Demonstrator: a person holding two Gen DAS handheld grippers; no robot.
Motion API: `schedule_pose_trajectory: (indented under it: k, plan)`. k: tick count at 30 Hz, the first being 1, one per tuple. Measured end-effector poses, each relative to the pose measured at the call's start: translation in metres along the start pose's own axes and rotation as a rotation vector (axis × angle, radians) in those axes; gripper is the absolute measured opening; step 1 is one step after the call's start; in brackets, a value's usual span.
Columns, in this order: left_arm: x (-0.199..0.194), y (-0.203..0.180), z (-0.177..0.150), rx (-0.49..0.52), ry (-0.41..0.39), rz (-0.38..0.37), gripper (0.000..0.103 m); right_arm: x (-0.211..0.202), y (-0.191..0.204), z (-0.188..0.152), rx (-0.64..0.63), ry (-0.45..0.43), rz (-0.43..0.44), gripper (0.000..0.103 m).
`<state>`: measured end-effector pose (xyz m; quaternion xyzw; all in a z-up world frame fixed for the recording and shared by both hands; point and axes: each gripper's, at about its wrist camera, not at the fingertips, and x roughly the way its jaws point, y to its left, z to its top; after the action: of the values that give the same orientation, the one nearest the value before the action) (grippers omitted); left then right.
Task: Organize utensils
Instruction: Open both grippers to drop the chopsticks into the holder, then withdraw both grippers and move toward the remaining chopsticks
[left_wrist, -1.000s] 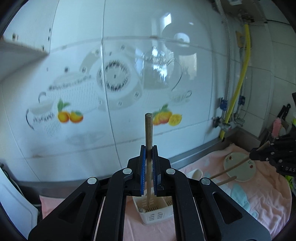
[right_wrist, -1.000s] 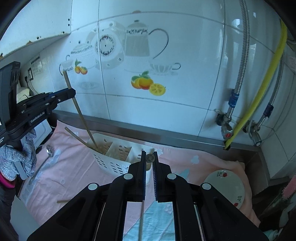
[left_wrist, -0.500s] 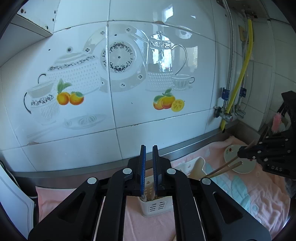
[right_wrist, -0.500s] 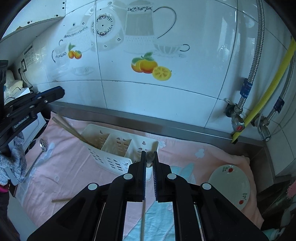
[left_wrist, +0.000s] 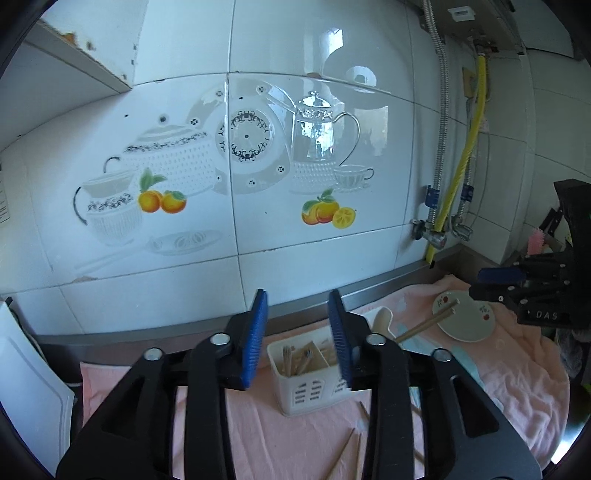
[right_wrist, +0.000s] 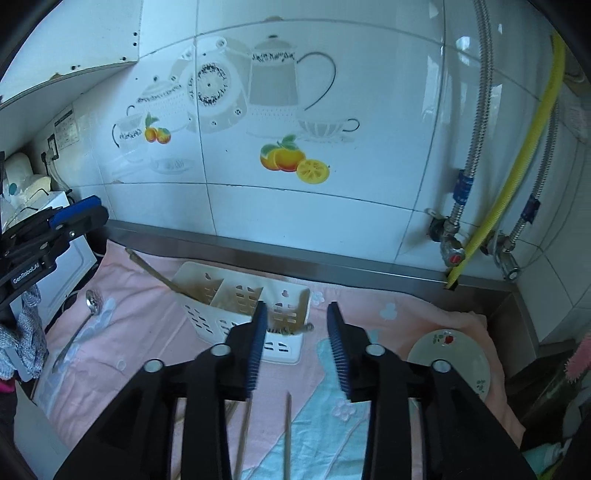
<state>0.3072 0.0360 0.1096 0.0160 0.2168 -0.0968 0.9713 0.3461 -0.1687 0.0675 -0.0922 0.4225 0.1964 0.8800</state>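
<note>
From my right wrist camera, far left, I see my left gripper (right_wrist: 79, 212) above the left edge of the pink cloth (right_wrist: 147, 332), its jaws having just been opening and nothing between them. A metal spoon (right_wrist: 83, 321) lies on the cloth below it. Further right, the white utensil caddy (right_wrist: 240, 306) stands near the back edge, chopsticks (right_wrist: 162, 275) leaning out of its left compartment. My right gripper (right_wrist: 297, 339) hangs just in front of the caddy, jaws spread after just opening, empty; two loose chopsticks (right_wrist: 286, 432) lie on the cloth beneath it. A small plate (right_wrist: 450, 354) sits toward the right edge. Through the left wrist camera the caddy (left_wrist: 306, 373) shows between the parted blue pads (left_wrist: 253, 332).
</note>
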Motion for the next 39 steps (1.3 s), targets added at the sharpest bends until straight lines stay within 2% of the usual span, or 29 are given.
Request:
schedule_pose_trajectory:
  k: [5, 10, 18, 23, 32, 39]
  plan:
    - [-0.026, 0.001, -0.022, 0.003, -0.01, 0.012, 0.048, -0.026, 0.002, -0.019, -0.001, -0.042, -0.013, 0.045]
    - [-0.048, 0.004, -0.047, -0.005, -0.012, 0.01, 0.05, -0.052, 0.003, -0.045, 0.0, -0.087, -0.006, 0.047]
    - [-0.073, 0.007, -0.099, -0.009, 0.015, 0.0, 0.052, -0.07, 0.013, -0.102, -0.006, -0.101, 0.007, 0.047]
    - [-0.077, 0.008, -0.132, -0.024, 0.044, -0.017, 0.052, -0.065, 0.02, -0.144, 0.006, -0.078, 0.033, 0.047]
    - [-0.069, 0.009, -0.184, -0.028, 0.134, -0.041, 0.052, -0.037, 0.029, -0.211, 0.015, -0.025, 0.024, 0.047]
    - [-0.06, 0.008, -0.215, -0.022, 0.202, -0.057, 0.052, -0.006, 0.028, -0.247, 0.015, 0.047, 0.02, 0.036]
